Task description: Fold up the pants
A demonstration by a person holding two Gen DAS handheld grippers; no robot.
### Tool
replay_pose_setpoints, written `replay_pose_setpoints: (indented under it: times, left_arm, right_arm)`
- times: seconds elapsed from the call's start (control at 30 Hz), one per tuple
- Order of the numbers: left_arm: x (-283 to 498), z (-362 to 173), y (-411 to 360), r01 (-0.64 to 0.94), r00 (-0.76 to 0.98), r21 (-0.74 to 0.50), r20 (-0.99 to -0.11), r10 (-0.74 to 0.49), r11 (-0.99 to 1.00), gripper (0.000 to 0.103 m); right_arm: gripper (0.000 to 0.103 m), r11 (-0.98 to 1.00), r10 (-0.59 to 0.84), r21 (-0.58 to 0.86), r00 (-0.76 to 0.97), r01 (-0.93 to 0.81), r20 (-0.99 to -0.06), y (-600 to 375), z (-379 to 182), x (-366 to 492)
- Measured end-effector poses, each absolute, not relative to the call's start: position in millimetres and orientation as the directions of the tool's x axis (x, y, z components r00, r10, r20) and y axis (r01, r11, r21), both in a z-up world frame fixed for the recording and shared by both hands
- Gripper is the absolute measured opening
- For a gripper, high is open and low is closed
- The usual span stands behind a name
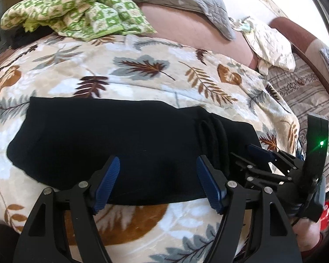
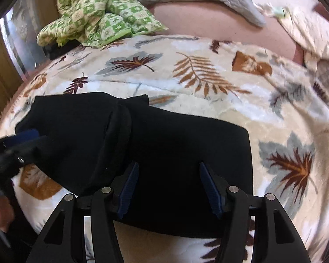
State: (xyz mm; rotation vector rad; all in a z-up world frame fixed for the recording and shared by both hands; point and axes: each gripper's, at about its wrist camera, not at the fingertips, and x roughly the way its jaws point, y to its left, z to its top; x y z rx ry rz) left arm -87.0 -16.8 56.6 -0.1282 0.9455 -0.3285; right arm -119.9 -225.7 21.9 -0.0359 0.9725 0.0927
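Left wrist view: the left hand-held gripper [image 1: 158, 182] hangs open and empty over the folded black pants [image 1: 111, 144] on the leaf-print blanket [image 1: 142, 70]. The right hand-held gripper [image 2: 168, 188] is also open, holding nothing.

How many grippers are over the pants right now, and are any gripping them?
2. The left gripper hangs open over the black pants' near edge; the right gripper hangs open over their other end, beside the left. Neither grips cloth.

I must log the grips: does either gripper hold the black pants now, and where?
Nothing is held. The left gripper and right gripper stand open above the pants, pads not pressing the cloth.
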Motion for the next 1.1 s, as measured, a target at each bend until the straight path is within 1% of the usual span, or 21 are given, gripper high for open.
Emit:
replay_pose_setpoints:
  times: [0.13,0.23,0.3,0.4,0.6,0.67,0.73,0.8,0.83,1.0,1.1]
  left_arm:
    - [-90.8,58.3,5.6,0.171,0.551,-0.281,-0.767,-0.328,0.944,0.073]
    - [-94.1,59.9,24.2,0.132,0.563,-0.296,-0.763,-0.317,0.946,0.076]
    - [-96.7,60.5,35.4,0.104,0.575,-0.281,-0.766,-0.289,0.954,0.077]
    - [-98.3,59.6,50.2,0.061,0.587,-0.257,-0.772,-0.243,0.965,0.077]
    - [-103.6,55.1,80.5,-0.016,0.585,-0.284,-0.78,-0.222,0.959,0.077]
    - [-107.2,52.8,91.9,-0.049,0.577,-0.307,-0.785,-0.224,0.95,0.078]
    - [-110.9,49.8,104.0,-0.084,0.572,-0.334,-0.787,-0.229,0.939,0.084]
    - [-111.6,45.0,113.8,-0.119,0.562,-0.351,-0.795,-0.228,0.929,0.084]
    - [-111.0,41.1,119.6,-0.142,0.551,-0.364,-0.802,-0.232,0.921,0.084]
    - [-108.6,31.0,139.0,-0.223,0.549,-0.415,-0.801,-0.238,0.882,0.084]
    - [-102.8,23.4,142.0,-0.235,0.538,-0.434,-0.803,-0.256,0.869,0.085]
  right_arm:
    - [0.06,0.989,0.145,0.108,0.571,-0.098,-0.808,-225.9,36.8,-118.4]
    - [0.06,0.976,0.218,0.17,0.578,-0.137,-0.786,-215.1,48.1,-114.0]
    - [0.06,0.965,0.26,0.198,0.572,-0.17,-0.778,-203.2,52.1,-107.4]
    - [0.06,0.957,0.286,0.205,0.557,-0.204,-0.78,-184.0,53.5,-98.3]
    - [0.061,0.933,0.343,0.223,0.514,-0.282,-0.786,-140.9,49.6,-82.8]
    - [0.063,0.923,0.361,0.225,0.497,-0.313,-0.789,-125.7,48.2,-76.7]
    - [0.064,0.913,0.379,0.232,0.484,-0.337,-0.789,-113.9,47.9,-72.2]
    - [0.069,0.9,0.396,0.229,0.475,-0.372,-0.786,-99.6,48.5,-65.4]
    - [0.073,0.896,0.397,0.22,0.476,-0.386,-0.785,-92.7,49.3,-62.1]
    - [0.076,0.859,0.435,0.209,0.452,-0.467,-0.778,-55.7,53.1,-41.1]
    - [0.078,0.833,0.453,0.204,0.422,-0.514,-0.786,-29.9,50.6,-26.5]
